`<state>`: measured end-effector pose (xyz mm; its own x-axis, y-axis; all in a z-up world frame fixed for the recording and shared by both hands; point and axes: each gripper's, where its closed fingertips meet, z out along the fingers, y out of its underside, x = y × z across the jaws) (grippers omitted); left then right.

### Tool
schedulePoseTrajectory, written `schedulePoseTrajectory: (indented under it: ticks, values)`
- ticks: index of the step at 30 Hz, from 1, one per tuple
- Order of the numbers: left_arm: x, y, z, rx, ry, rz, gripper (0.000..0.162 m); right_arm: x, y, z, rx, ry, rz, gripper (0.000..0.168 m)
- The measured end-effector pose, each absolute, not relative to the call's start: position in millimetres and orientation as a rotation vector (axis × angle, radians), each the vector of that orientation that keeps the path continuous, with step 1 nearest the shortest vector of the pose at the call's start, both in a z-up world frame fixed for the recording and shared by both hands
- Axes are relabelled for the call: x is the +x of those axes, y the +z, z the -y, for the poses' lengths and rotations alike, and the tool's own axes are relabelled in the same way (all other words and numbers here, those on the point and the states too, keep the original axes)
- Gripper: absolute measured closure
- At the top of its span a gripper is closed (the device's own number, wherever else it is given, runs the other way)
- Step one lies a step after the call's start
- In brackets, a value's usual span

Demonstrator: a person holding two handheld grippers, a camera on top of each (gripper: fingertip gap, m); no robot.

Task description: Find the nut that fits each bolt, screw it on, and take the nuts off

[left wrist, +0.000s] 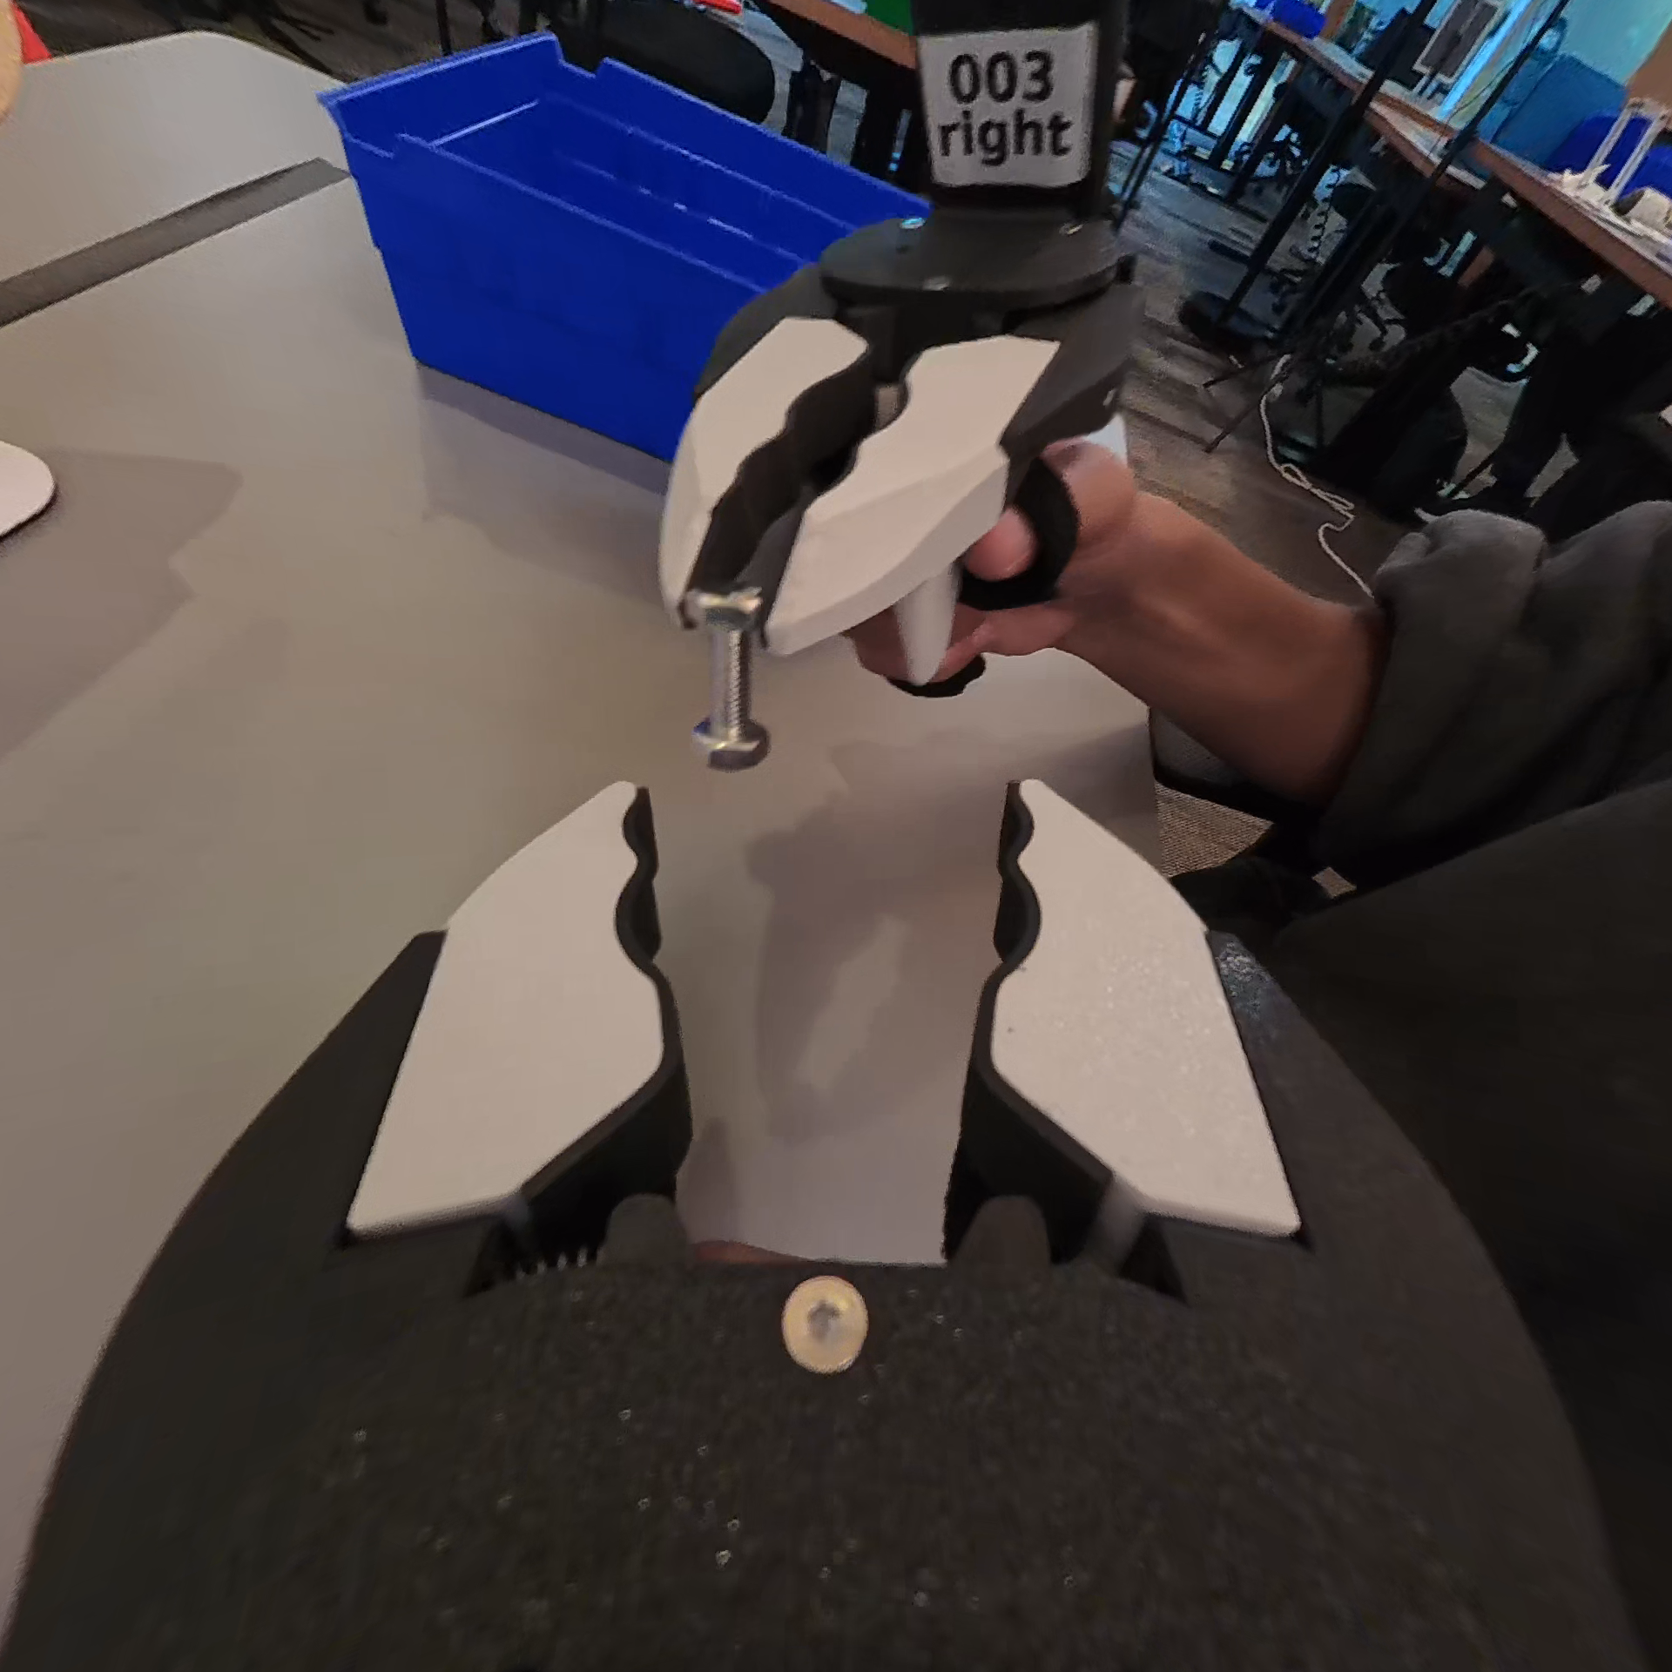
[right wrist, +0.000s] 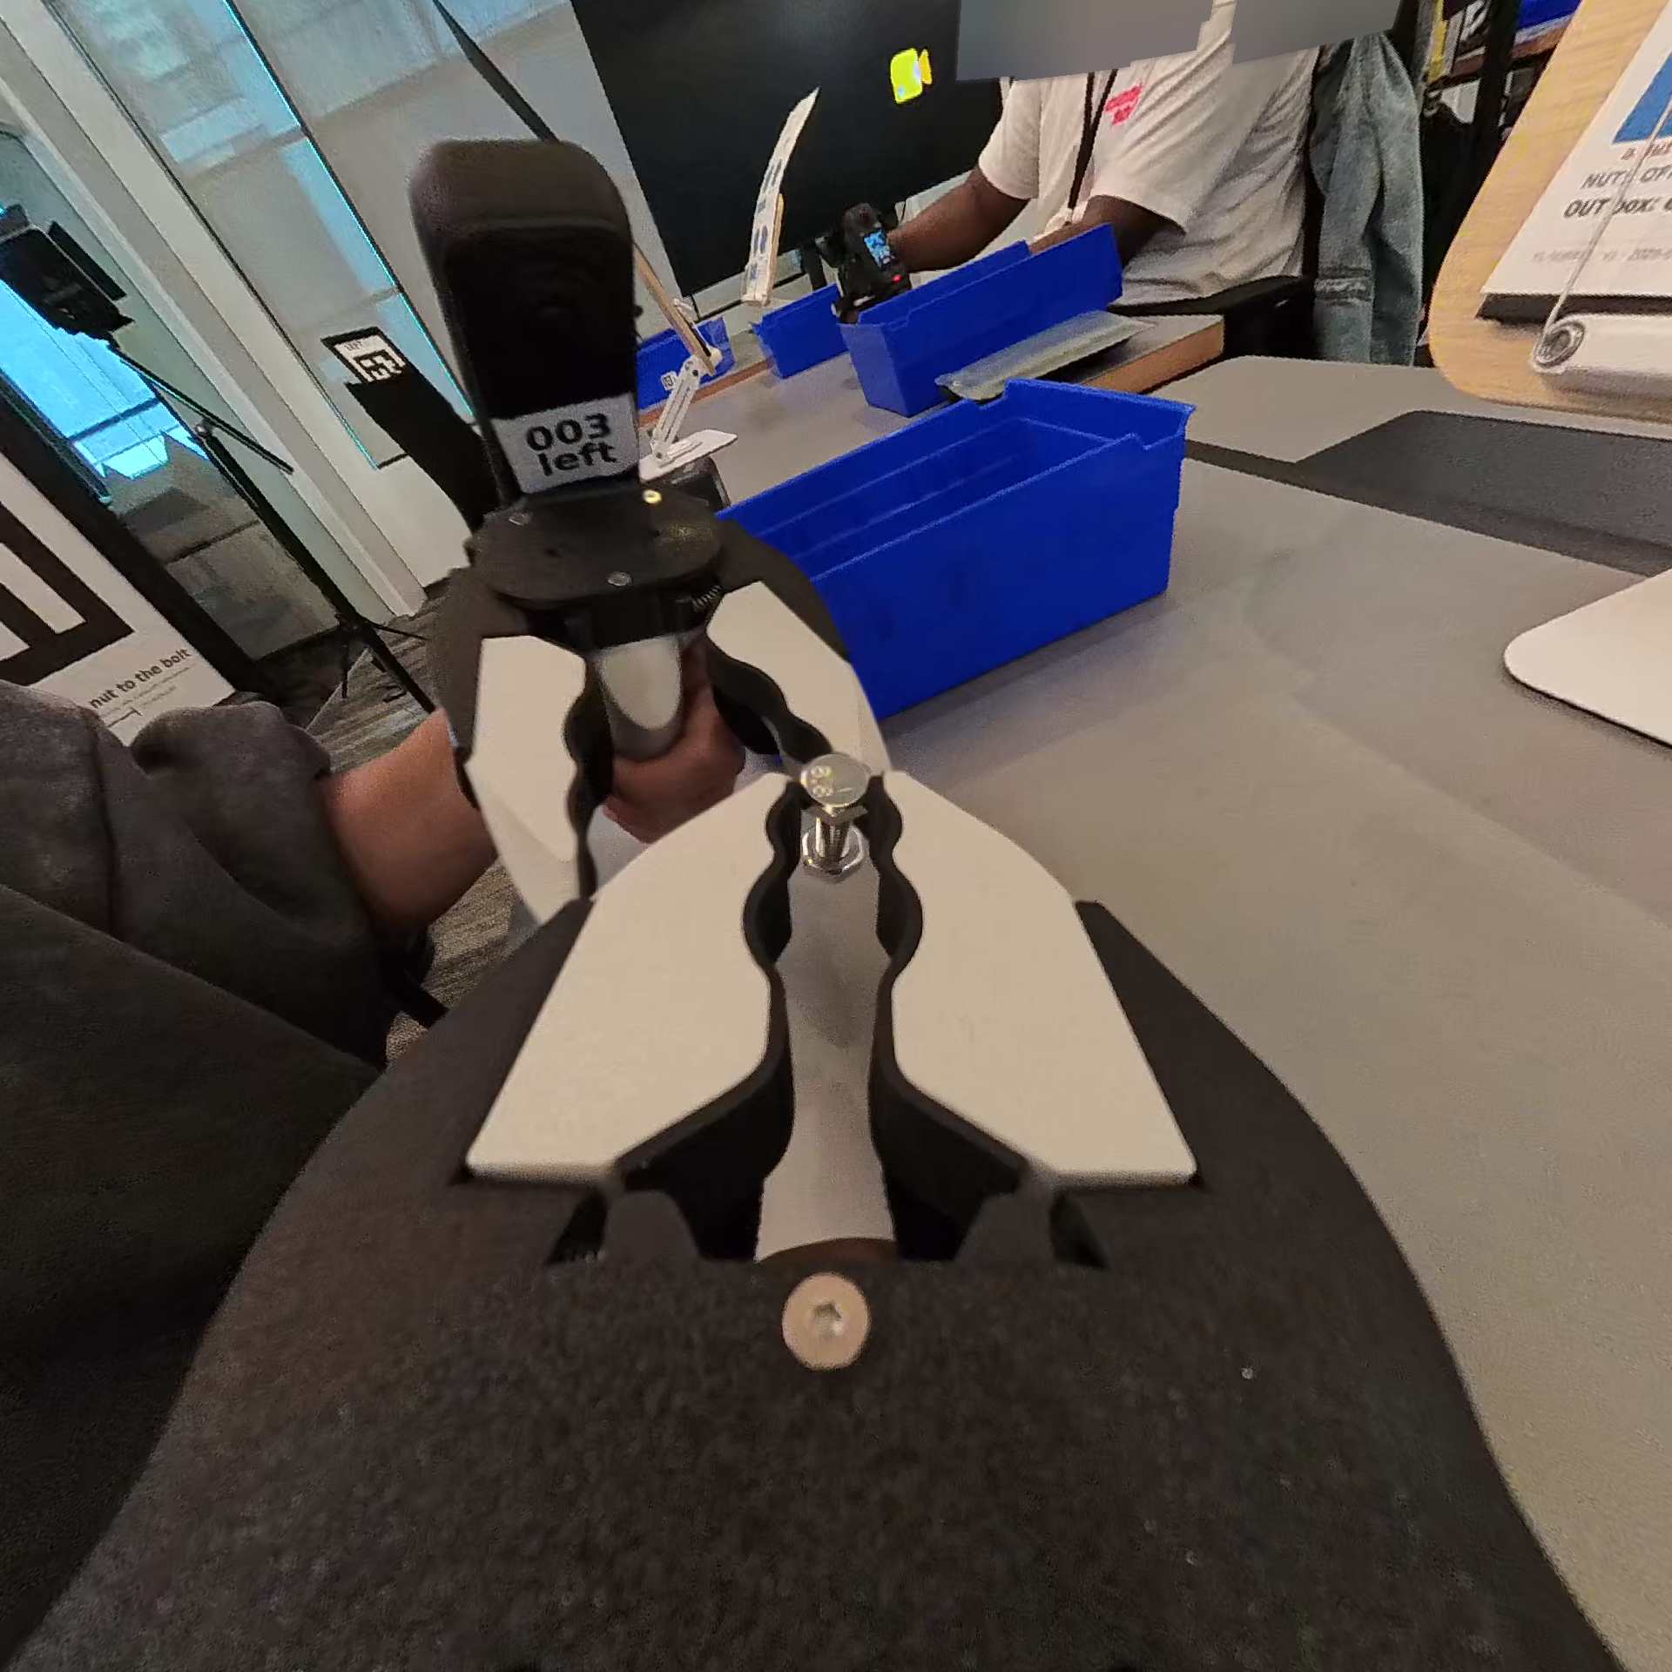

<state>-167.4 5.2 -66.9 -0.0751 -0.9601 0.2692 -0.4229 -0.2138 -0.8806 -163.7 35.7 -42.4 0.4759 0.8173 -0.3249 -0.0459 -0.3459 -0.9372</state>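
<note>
Now bolt [right wrist: 834, 819] pinched in right tongs [right wrist: 837, 796], left tongs [left wrist: 828, 796] apart, w/o load

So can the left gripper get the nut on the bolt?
Probably yes. The left gripper is open, and the nut hangs free just ahead of it, below the right gripper holding the bolt. Nothing sits between.

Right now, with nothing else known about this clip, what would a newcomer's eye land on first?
First, the right gripper, whose fingers pinch a silver bolt by one end so it hangs over the grey table, a nut at its lower end. Next, the open left gripper just below and empty. Behind them sits the bright blue bin on the table's far side.
</note>
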Motion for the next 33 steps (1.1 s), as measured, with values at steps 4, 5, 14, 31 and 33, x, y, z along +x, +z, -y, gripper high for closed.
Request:
schedulePoseTrajectory:
  ticks: [4, 5, 14, 31, 33]
  values:
    - [-154.6, -68.0, 9.2, -1.626, -1.3, -1.532, 0.086, -179.0, -35.8, -30.4, -1.65, 1.103, 0.681, 0.154]
    - [-152.5, -71.8, 10.7, -1.633, -1.29, -1.547, 0.085, -183.5, -33.2, -27.9, -1.64, 1.117, 0.691, 0.154]
    - [-161.3, -75.0, -21.0, -1.641, -1.094, -1.465, 0.103, -167.5, -25.1, -27.5, -1.641, 1.096, 0.665, 0.154]
    - [-175.6, -41.7, 15.6, -1.56, -1.703, -1.472, 0.146, -178.7, -21.8, 2.2, -1.51, 1.17, 0.889, 0.154]
    - [-181.3, -32.5, 26.3, -1.537, -1.922, -1.462, 0.146, -179.6, -23.1, 16.3, -1.437, 1.103, 1.021, 0.154]
